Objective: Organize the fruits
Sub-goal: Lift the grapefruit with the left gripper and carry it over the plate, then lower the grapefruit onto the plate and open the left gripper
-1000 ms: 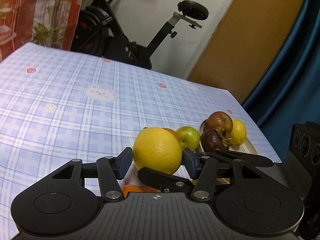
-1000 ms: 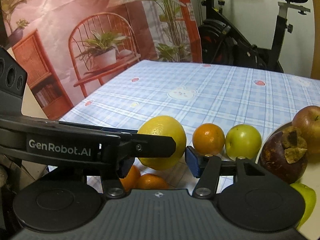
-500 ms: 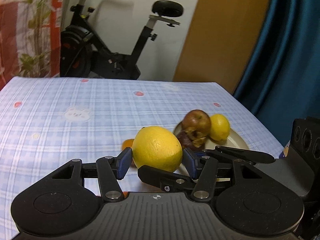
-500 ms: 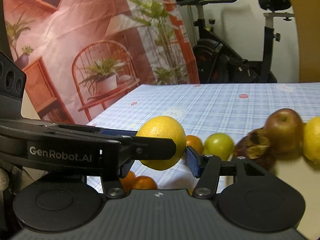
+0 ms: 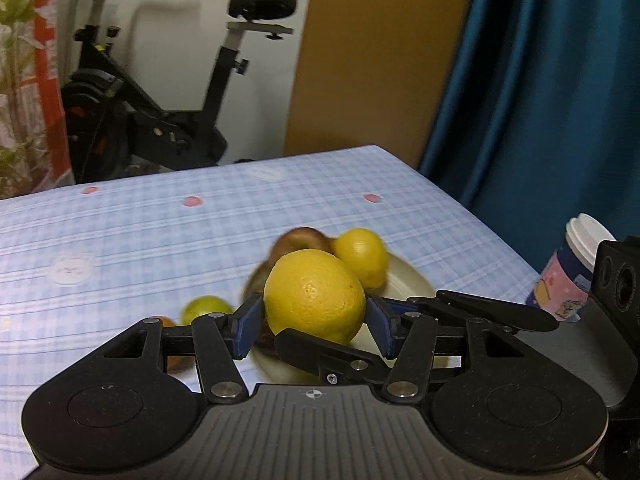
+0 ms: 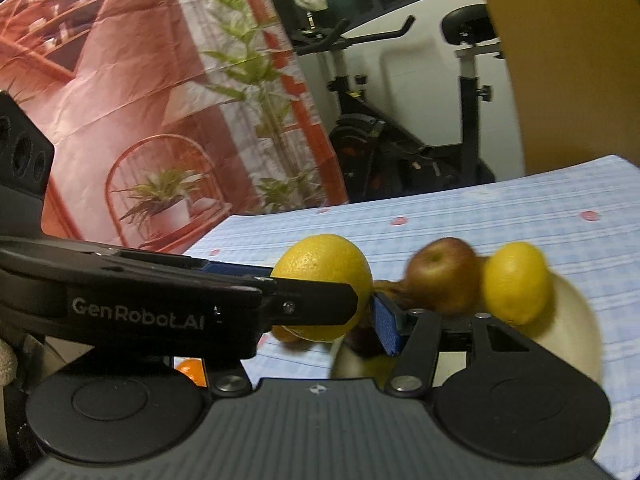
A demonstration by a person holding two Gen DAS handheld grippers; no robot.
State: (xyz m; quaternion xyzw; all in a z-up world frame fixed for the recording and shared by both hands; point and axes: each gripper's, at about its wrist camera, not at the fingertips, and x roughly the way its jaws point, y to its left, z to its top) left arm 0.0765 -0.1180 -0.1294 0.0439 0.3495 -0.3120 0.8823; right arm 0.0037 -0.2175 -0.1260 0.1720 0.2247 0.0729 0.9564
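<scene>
Left wrist view: our left gripper (image 5: 314,326) pinches the big yellow citrus (image 5: 315,295), blue pads pressed on both its sides, and a finger of our right gripper (image 5: 496,312) crosses just under and beside the fruit. The citrus hangs above the worktop (image 5: 160,232), over the near edge of the plate (image 5: 404,276). On that plate sit a red apple (image 5: 300,240) and a lemon (image 5: 362,254), both blurred; a dark fruit is mostly hidden behind the citrus. A green fruit (image 5: 204,308) lies off the plate to the left, with a bit of an orange (image 5: 164,322) beside it. A lidded cup (image 5: 572,268) stands near the worktop's right edge.

Right wrist view: the left gripper's long black finger covers much of the fruit. The right gripper's jaws stand partly spread, one blue pad (image 6: 386,328) just beside the citrus — whether it presses we cannot tell. Apple and lemon sit close beyond, on the plate.

We judge the carry to the plate as nearly done. The risks: the plate is crowded, so a citrus set down against the apple or lemon could knock them rolling off; a round fruit freed on the rim may roll back onto the worktop; and the two grippers, crossed so close, could snag on parting.
</scene>
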